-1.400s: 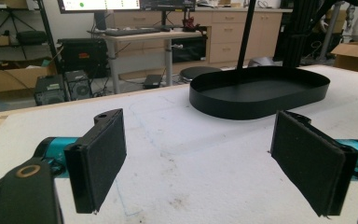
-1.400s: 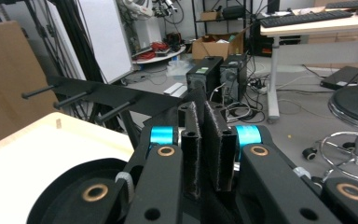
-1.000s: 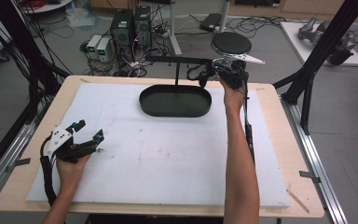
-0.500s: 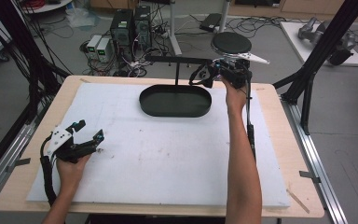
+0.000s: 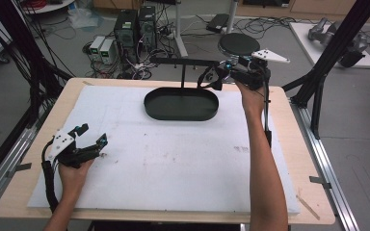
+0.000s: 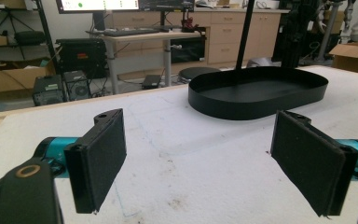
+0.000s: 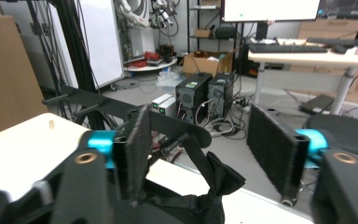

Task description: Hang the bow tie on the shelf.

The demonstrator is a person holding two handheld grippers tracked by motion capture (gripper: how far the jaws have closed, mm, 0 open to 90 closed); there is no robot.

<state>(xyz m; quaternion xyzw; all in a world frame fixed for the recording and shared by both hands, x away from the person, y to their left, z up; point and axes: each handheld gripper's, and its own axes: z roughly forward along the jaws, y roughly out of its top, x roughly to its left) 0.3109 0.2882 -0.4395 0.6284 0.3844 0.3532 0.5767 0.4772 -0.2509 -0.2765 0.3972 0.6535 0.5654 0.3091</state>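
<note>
The right gripper [image 5: 220, 76], its fingers just spreading, releases a black cloth strap [image 7: 214, 179] hung over the black T-shaped stand's crossbar [image 5: 185, 61]; the left gripper [image 5: 90, 137] idles on the desk [image 5: 24, 168], fingers released and empty.

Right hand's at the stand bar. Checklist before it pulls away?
1. Right gripper released: ok. Its jaws have just been opening; the black strap sits between them, unpressed.
2. Strap hung on bar: ok, looped over its end.
3. Strap free of the pads: cannot tell, folds lie close.
4. Tray below bar: ok.
5. Left gripper open, far from the stand: ok.
</note>
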